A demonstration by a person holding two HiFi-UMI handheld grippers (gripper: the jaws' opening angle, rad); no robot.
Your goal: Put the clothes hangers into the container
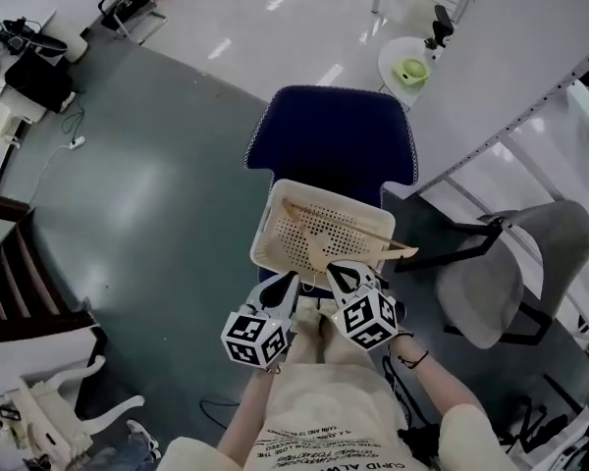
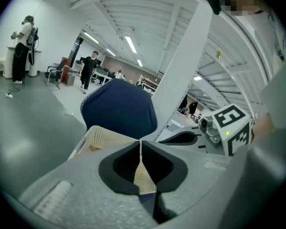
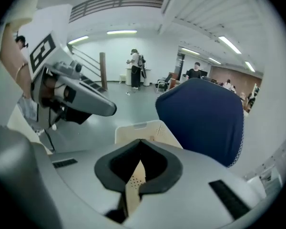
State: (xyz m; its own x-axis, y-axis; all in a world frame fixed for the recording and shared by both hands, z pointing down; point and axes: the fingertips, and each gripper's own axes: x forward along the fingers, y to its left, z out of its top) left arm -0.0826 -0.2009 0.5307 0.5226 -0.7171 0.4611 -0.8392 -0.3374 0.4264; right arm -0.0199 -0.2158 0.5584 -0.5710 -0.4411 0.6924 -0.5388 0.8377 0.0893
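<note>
A cream perforated container sits on the seat of a blue office chair. Wooden clothes hangers lie in it, and one end pokes past its right rim. My left gripper and right gripper hover side by side at the container's near rim. In the left gripper view the left gripper is shut with nothing between its jaws, and the container shows beyond. In the right gripper view the right gripper is shut too, with the container just ahead. I see nothing held.
A grey chair stands close on the right beside a white shelf frame. A round white table is behind the blue chair. Dark wooden stairs and white furniture are on the left. People stand far off.
</note>
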